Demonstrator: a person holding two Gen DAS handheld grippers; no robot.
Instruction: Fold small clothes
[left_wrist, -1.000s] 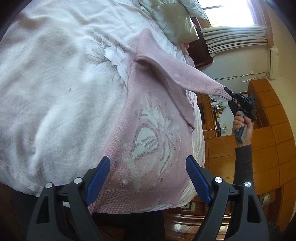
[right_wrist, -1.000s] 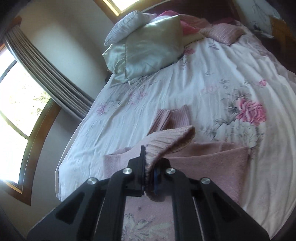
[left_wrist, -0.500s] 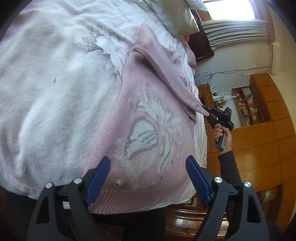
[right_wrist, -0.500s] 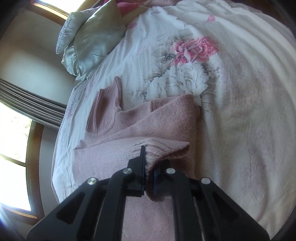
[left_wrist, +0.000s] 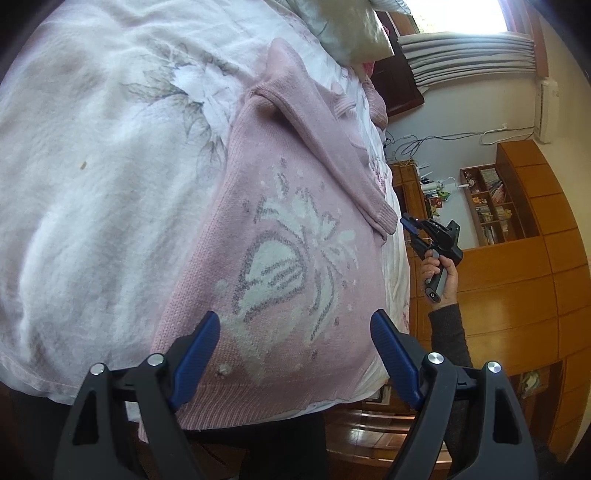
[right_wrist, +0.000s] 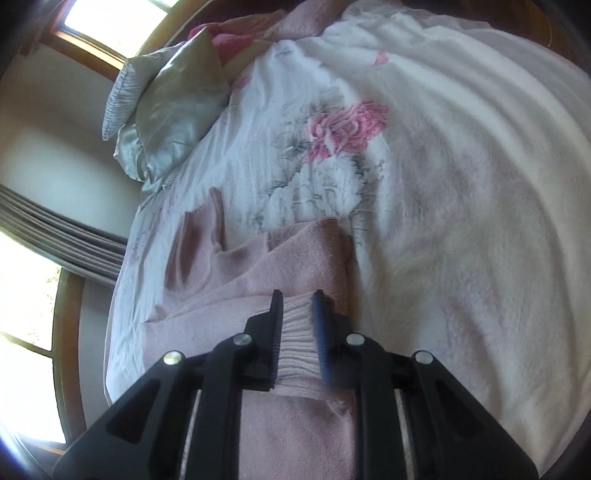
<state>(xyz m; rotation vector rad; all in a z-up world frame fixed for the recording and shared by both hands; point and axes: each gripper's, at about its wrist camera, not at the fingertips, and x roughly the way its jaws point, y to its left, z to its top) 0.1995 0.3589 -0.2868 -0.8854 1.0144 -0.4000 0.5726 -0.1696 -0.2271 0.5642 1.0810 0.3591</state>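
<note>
A pink knit sweater (left_wrist: 295, 229) with a white flower pattern lies flat on the bed. Its sleeve (left_wrist: 332, 147) is folded diagonally across the chest, and the ribbed cuff (left_wrist: 384, 218) rests at the sweater's right edge. My left gripper (left_wrist: 295, 321) hovers open over the lower part of the sweater, nothing between its blue pads. My right gripper (left_wrist: 409, 227) is held just off the cuff, at the bed's edge. In the right wrist view my right gripper (right_wrist: 297, 299) stands open, with the cuff (right_wrist: 297, 332) lying loose between the parted fingers. The collar (right_wrist: 192, 243) is folded at the far left.
The white floral bedspread (left_wrist: 92, 184) stretches left of the sweater. Pillows (right_wrist: 173, 107) lie at the head of the bed. Wooden cabinets and shelves (left_wrist: 535, 277) stand past the bed's right edge. A hand (left_wrist: 441, 280) holds the right gripper's handle.
The right gripper carried the sleeve down across the sweater's front, laid the cuff on it and opened. The left gripper stayed open over the hem area.
</note>
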